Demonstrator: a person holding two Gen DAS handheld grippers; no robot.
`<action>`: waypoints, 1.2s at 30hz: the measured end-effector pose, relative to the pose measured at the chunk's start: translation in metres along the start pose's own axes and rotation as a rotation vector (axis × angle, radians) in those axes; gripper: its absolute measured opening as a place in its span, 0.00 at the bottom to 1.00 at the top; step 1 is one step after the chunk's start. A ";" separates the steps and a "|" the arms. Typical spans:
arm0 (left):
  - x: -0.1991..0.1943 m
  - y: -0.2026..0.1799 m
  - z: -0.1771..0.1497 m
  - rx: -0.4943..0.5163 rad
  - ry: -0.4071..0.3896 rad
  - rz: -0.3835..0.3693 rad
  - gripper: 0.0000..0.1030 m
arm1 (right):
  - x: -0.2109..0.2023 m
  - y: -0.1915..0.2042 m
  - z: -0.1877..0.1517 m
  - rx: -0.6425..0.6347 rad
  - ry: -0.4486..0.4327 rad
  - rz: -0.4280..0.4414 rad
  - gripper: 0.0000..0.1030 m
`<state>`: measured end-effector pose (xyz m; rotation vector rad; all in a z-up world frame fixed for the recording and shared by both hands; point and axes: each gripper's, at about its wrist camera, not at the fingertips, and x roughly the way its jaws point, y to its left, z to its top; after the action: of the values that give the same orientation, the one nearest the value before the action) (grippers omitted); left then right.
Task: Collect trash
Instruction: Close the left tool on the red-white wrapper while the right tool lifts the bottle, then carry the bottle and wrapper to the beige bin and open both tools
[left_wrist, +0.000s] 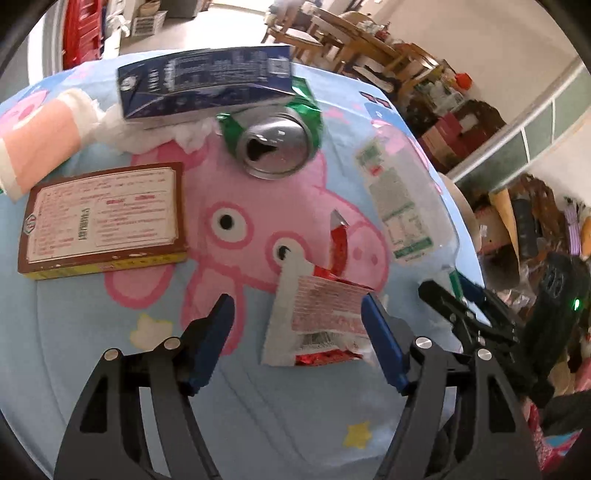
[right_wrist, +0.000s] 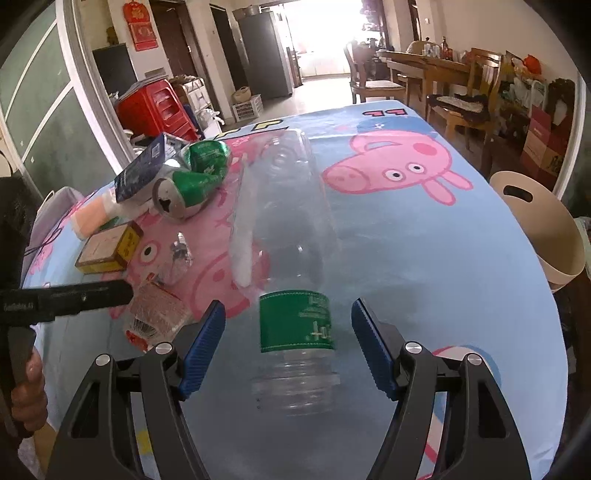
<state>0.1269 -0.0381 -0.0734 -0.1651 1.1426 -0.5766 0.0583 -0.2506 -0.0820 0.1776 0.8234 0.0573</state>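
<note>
On the blue cartoon tablecloth (left_wrist: 110, 350) lies a crumpled red and white wrapper (left_wrist: 321, 310). It sits between the blue pads of my left gripper (left_wrist: 297, 330), nearer the right pad. The left pad stands well clear, so the gripper is open. A clear plastic bottle (right_wrist: 295, 321) with a green label lies lengthwise between the fingers of my right gripper (right_wrist: 288, 341). Those pads are apart from the bottle on both sides. Further off lie a crushed green can (left_wrist: 275, 147), a dark blue carton (left_wrist: 207, 85) and a brown and yellow box (left_wrist: 103, 218).
A beige bin (right_wrist: 546, 229) stands off the table's right edge. A pink and white paper roll (left_wrist: 40, 147) lies at the far left. A person's hand (right_wrist: 26, 391) holds the left gripper's handle. Wooden chairs, a dining table and boxes fill the room behind.
</note>
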 end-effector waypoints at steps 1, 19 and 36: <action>0.003 -0.003 -0.001 0.007 0.011 -0.002 0.69 | 0.000 -0.001 0.000 0.001 -0.003 -0.003 0.65; -0.004 -0.027 -0.003 0.085 -0.124 0.031 0.03 | -0.023 -0.003 -0.008 0.002 -0.104 0.016 0.37; 0.082 -0.208 0.100 0.353 -0.011 -0.130 0.04 | -0.046 -0.229 -0.003 0.695 -0.138 0.072 0.37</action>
<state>0.1671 -0.2722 -0.0126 0.0615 1.0069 -0.8819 0.0208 -0.4804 -0.0918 0.8567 0.6725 -0.1756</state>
